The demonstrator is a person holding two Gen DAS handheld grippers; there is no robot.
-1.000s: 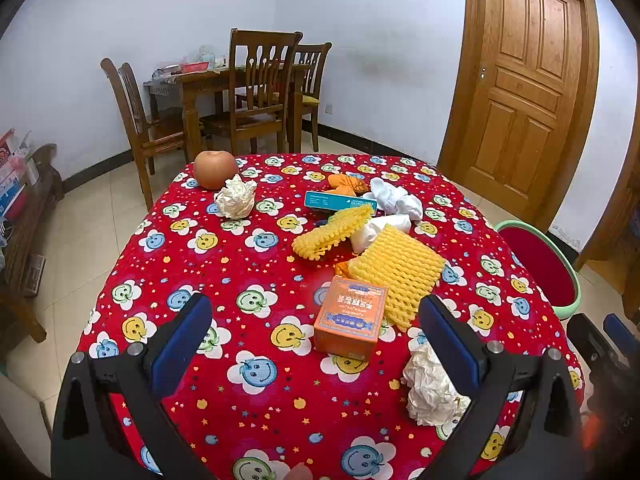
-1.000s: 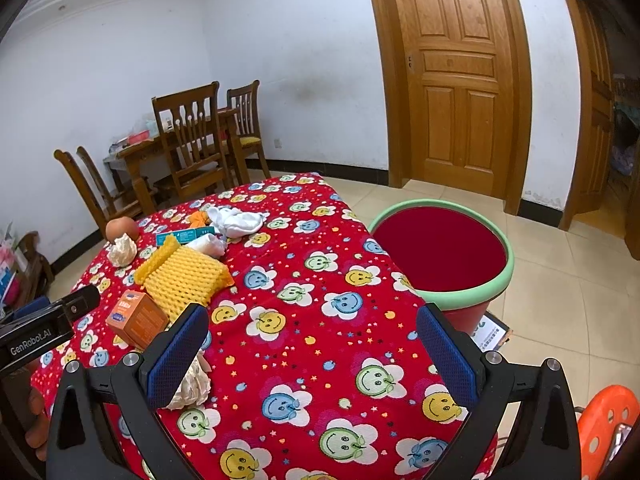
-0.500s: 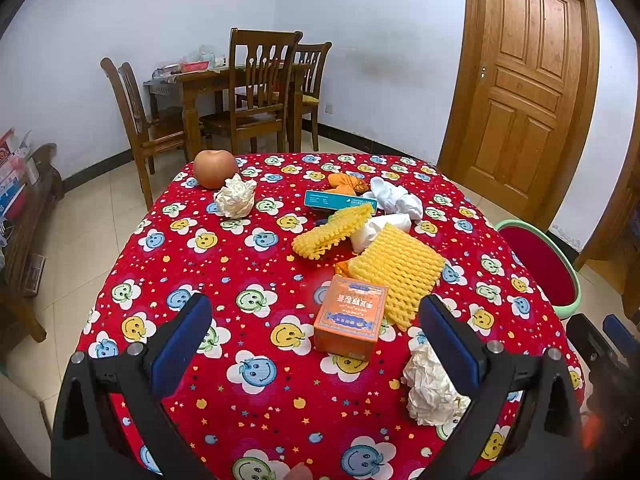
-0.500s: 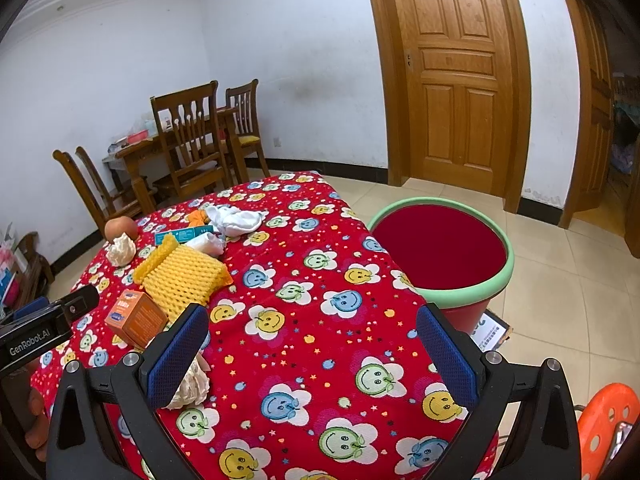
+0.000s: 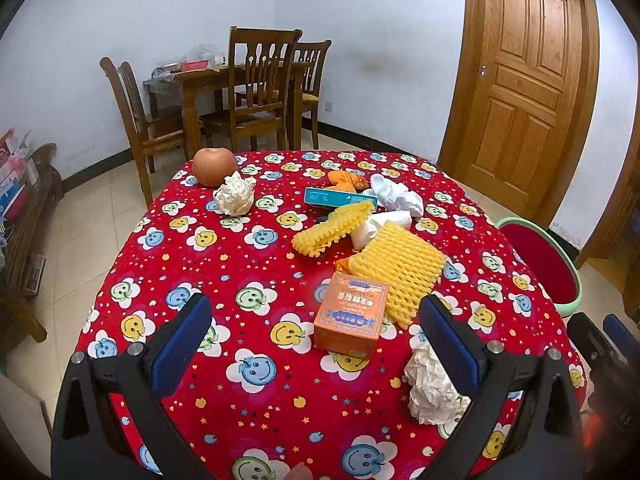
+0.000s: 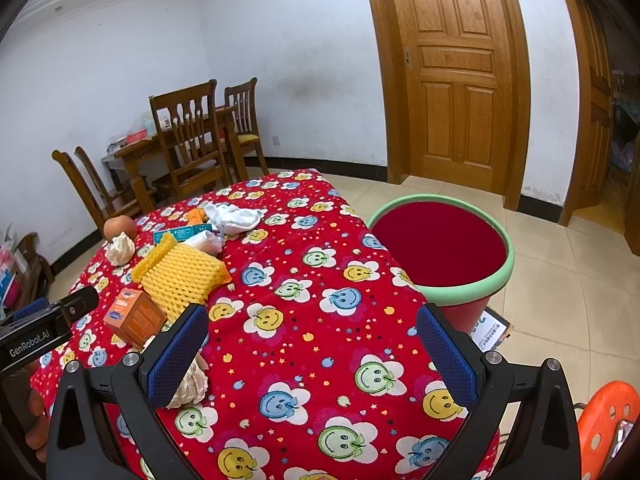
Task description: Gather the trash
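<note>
At the bottom of the left wrist view, the left gripper (image 5: 316, 344) is held wide apart and empty above the near edge of the table (image 5: 248, 264); its lower frame is cut off by the picture edge. Just behind its right finger a crumpled paper ball (image 5: 430, 390) is partly hidden. Above centre, an orange box (image 5: 351, 322) is seen touching a yellow foam net (image 5: 398, 266). Further up lie a second foam net (image 5: 330, 228), white wrappers (image 5: 396, 200), a teal box (image 5: 340, 197), orange scraps (image 5: 345, 179) half covered, another paper ball (image 5: 235, 197) and an apple (image 5: 214, 166).

In the right wrist view the right gripper (image 6: 312, 350) is likewise spread wide, holding nothing, low in the frame. The near paper ball (image 6: 192, 384) is largely masked by its left finger. At centre right, beside the table, stands a red bin (image 6: 440, 252) with a green rim; its base is hidden. An orange stool (image 6: 608, 420) is cut off at the lower right corner.
</note>
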